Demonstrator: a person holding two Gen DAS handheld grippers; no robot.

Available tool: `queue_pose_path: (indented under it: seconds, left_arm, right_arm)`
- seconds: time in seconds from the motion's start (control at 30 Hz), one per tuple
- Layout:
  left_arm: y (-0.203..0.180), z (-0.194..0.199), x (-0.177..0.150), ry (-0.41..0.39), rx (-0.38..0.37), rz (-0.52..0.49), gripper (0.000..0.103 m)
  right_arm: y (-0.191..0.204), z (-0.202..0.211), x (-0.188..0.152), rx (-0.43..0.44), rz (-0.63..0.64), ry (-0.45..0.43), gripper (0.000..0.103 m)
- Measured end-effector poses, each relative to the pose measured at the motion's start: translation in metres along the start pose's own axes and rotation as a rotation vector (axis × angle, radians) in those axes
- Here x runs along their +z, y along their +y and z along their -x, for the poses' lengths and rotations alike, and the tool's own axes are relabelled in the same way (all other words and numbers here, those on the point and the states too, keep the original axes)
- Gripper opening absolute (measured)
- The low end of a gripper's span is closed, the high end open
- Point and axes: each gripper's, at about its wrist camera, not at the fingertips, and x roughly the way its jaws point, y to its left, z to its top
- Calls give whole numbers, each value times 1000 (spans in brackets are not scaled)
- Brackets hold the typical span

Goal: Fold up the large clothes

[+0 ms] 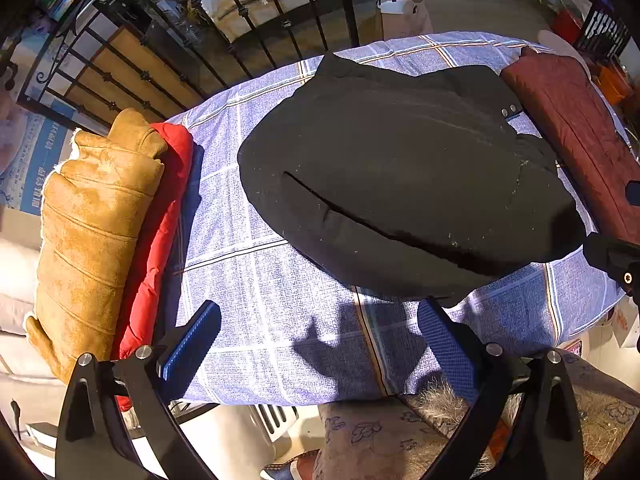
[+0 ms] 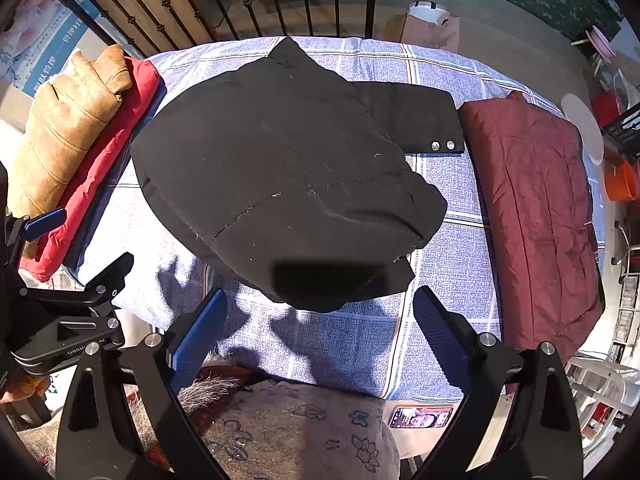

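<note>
We are holding both tools back from the bulky black padded coat (image 2: 280, 168), which is lying in the middle of the blue-and-white checked cloth (image 2: 452, 264) covering the table, partly folded into a rounded bundle with one sleeve (image 2: 412, 120) sticking out on its right side, two metal snaps showing at the cuff. Taking the coat as our landmark, a folded tan suede jacket (image 1: 92, 216) is resting on a red puffy jacket (image 1: 164, 216) to its left, and a dark red quilted garment (image 2: 536, 200) is lying to its right, just past the sleeve cuff. The left gripper (image 1: 316, 344) is hovering with its blue-padded jaws spread wide and empty, just short of the coat's near hem; the right gripper (image 2: 320, 320) is doing the same, jaws parted and holding nothing, its opening lined up almost straight at the near edge of the bundle. The coat is lying directly ahead of both tools, its long axis running away from us and slightly leftward toward the iron railing (image 2: 248, 4). We are judging the right gripper to be the nearer one to the loose sleeve, so tucking that sleeve across the body looks like the next fold, with the left one steadying the near hem.
</note>
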Motion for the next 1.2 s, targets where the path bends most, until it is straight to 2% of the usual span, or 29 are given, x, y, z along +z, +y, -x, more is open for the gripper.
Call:
queue_pose_path:
  seconds: [0.83,1.2]
  left_arm:
    - [-3,0,-1,5,-1,-5,97]
    - [-3,-4,0,13,5,-5,97]
  right_arm:
    - [0,-1,-2,0,-1,5,93]
    - [-10,-2,2,21,-45,-12,93]
